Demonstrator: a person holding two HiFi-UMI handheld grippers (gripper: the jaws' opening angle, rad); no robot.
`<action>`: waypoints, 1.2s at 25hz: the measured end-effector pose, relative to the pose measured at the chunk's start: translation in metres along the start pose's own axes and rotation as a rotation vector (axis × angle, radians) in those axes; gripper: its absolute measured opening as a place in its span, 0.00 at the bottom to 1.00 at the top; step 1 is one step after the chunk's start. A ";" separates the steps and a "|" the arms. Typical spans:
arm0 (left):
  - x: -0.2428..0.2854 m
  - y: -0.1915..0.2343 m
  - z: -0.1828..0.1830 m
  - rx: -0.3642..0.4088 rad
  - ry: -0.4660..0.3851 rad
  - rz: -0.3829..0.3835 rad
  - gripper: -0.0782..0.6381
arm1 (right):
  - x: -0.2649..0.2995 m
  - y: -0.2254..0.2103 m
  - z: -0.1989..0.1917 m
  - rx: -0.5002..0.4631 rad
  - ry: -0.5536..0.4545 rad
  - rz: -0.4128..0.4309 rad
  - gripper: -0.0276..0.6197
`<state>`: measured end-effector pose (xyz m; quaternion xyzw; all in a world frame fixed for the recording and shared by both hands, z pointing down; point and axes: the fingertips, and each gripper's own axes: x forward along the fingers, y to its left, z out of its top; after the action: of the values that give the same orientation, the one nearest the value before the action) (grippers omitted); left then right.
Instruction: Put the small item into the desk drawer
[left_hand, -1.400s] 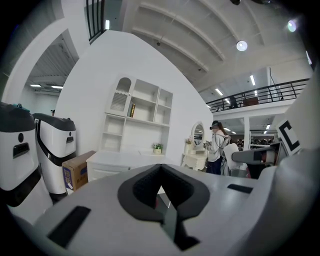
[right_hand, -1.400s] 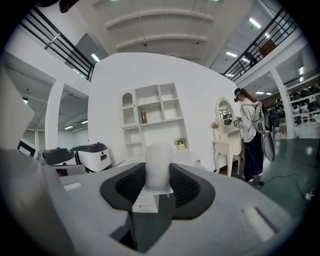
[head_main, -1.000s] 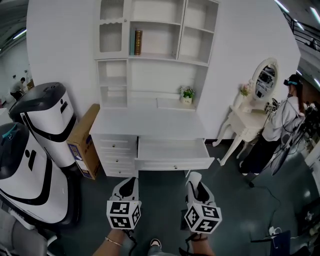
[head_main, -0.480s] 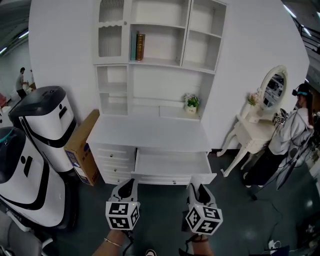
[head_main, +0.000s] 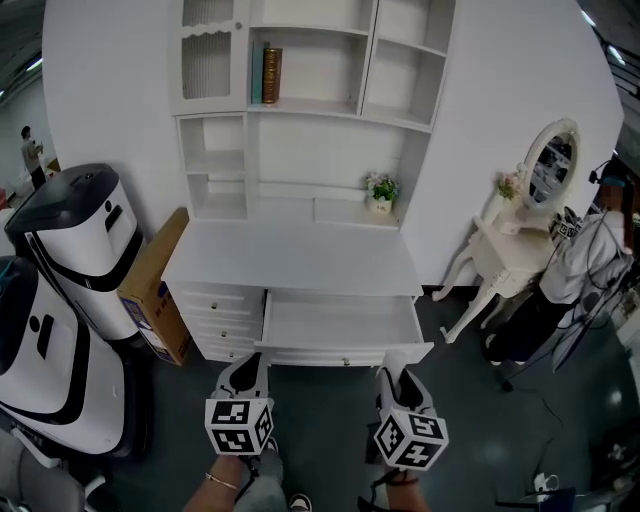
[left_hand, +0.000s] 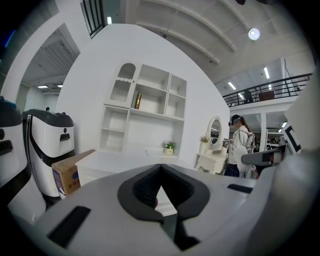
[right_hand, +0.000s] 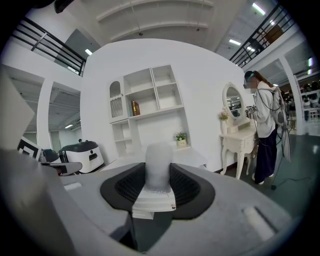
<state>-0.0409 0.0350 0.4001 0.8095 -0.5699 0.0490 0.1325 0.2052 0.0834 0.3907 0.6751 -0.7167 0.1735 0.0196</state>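
Observation:
The white desk (head_main: 290, 262) stands ahead with its wide middle drawer (head_main: 345, 322) pulled open; nothing shows inside it. Both grippers hang low in the head view, just short of the drawer front. My right gripper (head_main: 393, 362) is shut on a small white item (right_hand: 158, 160), a pale rounded piece on a flat white base, gripped between the black pads (right_hand: 185, 187). My left gripper (head_main: 250, 364) is shut, its pads (left_hand: 142, 187) meeting at the tips with nothing held. The left gripper view shows the desk (left_hand: 112, 159) beyond the jaws.
Two large white-and-black robot bodies (head_main: 70, 235) and a leaning cardboard box (head_main: 152, 285) stand left of the desk. A white dressing table with an oval mirror (head_main: 515, 235) and a person (head_main: 585, 262) are at the right. A potted plant (head_main: 379, 190) sits on the desk's rear ledge, below its shelves.
The desk and its open drawer have drawn nearer and shifted slightly left in the head view. Both grippers stay low before the drawer, with their grip unchanged.

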 end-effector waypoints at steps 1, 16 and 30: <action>0.007 0.003 0.001 -0.001 0.000 -0.003 0.10 | 0.005 -0.001 0.000 0.000 0.001 -0.007 0.28; 0.146 0.049 0.070 0.040 -0.029 -0.116 0.10 | 0.123 0.008 0.059 0.017 -0.066 -0.101 0.28; 0.236 0.105 0.113 0.054 -0.035 -0.183 0.10 | 0.211 0.041 0.094 0.015 -0.111 -0.167 0.28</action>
<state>-0.0662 -0.2434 0.3622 0.8623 -0.4942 0.0377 0.1044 0.1659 -0.1439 0.3489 0.7411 -0.6568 0.1388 -0.0108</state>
